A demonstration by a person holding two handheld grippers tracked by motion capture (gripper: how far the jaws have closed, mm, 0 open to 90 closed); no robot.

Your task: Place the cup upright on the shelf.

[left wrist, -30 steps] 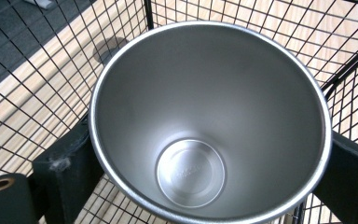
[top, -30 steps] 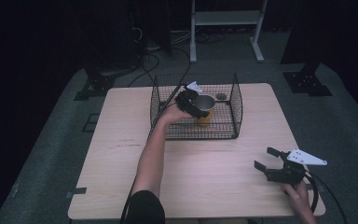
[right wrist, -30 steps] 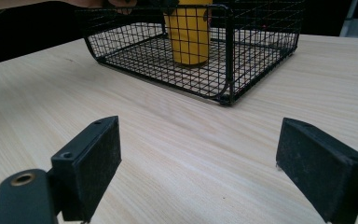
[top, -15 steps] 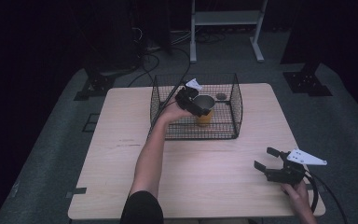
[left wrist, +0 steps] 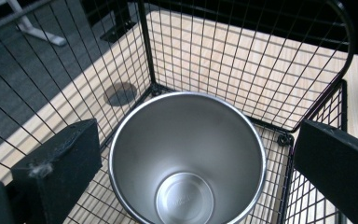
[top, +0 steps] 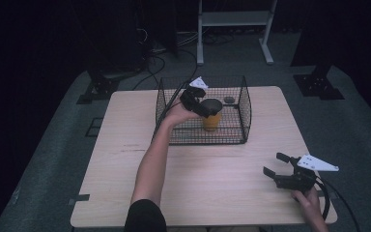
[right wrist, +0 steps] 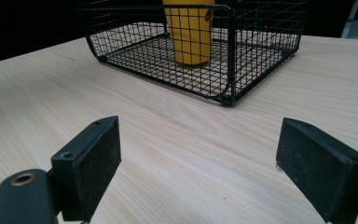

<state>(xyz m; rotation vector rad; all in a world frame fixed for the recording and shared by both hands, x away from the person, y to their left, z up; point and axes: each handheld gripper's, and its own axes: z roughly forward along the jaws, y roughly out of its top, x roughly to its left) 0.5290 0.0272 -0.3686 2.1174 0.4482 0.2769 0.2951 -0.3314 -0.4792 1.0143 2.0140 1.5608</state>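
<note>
Steel gleams inside the yellow-walled tumbler [top: 212, 116], a tapered metal cup that stands upright on the floor of the black wire-mesh basket [top: 244, 111]; in the left gripper view the tumbler [left wrist: 186, 158] shows a round, empty interior and sits near a corner of the basket [left wrist: 242, 60]; a dark round disc [left wrist: 120, 93] lies on the table beyond the mesh, and the same disc [top: 229, 100] appears in the high view just behind the basket's far wall. The left gripper [top: 199, 102] hangs over the cup's mouth, reached into the basket from its left side; its 2 black jaws have just been opening and now stand wide on either side of the rim, pads clear of the metal, gripping nothing. The basket rests on the far half of the pale wooden table [top: 125, 145]. The right gripper [top: 276, 164] sits low over the table's near right corner, well apart from the basket, jaws spread wide with bare wood between them; from the right gripper view the basket [right wrist: 230, 56] and the yellow tumbler [right wrist: 189, 32] lie straight ahead.
</note>
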